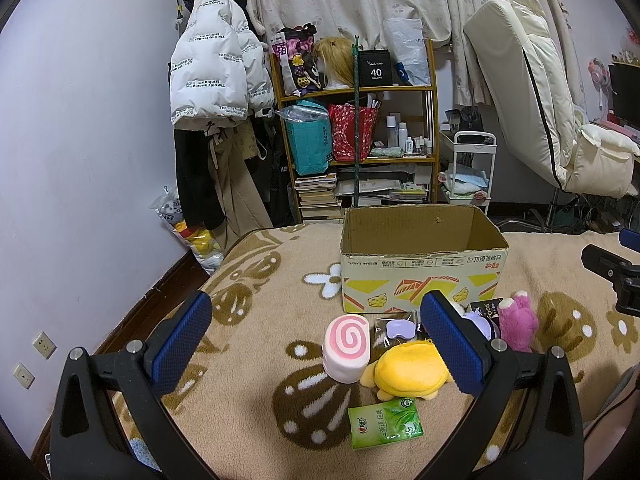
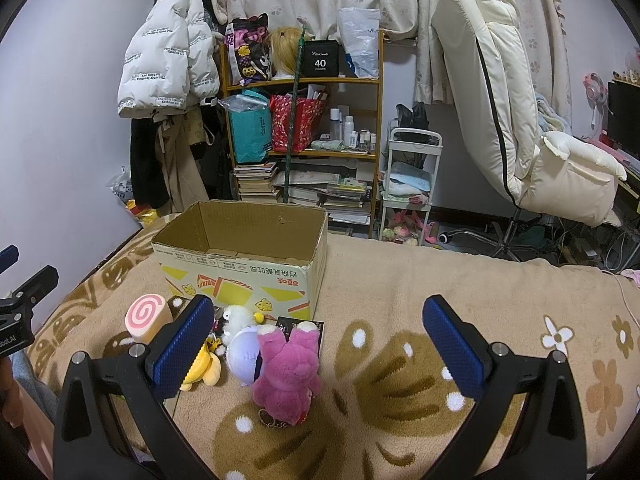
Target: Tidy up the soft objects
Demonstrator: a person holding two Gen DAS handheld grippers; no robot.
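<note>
Right in front of the cardboard box [image 1: 424, 276], both tools (left tool [image 1: 316, 344], right tool [image 2: 318, 346]) hang spread and empty, so straddle the pink plush [image 2: 288, 368] fully before you squeeze.

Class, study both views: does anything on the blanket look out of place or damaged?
The cardboard box has a ragged top rim and upside-down print. Among plush toys, a green tissue pack lies apart, nearest the camera.

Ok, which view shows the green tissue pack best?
The left wrist view. The green tissue pack lies fully visible there on the blanket, nearest the camera, in front of the yellow plush, label readable. In the right wrist view I cannot find the pack at all; that claw's left finger covers that area.
</note>
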